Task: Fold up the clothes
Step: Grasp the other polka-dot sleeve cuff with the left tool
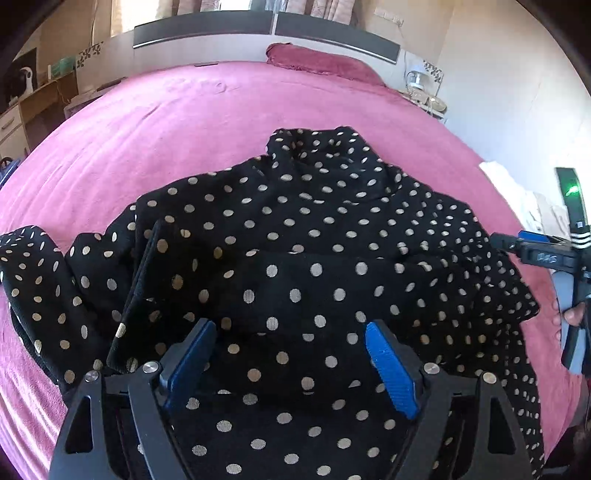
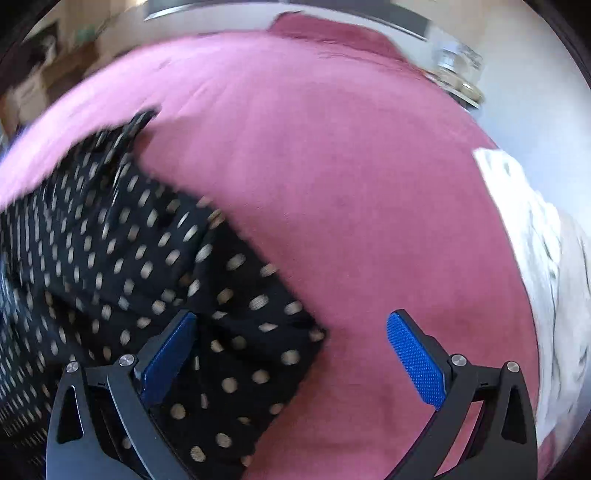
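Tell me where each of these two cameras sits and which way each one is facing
Left wrist view: on the left gripper, angled down over the black polka-dot garment on the pink bed, facing the headboard; its jaws stand open, and the right gripper's body and a hand show at the right edge.
Right wrist view: on the right gripper, angled down over the garment's right edge; blurred, jaws open.
Shared: garment, bed, headboard.
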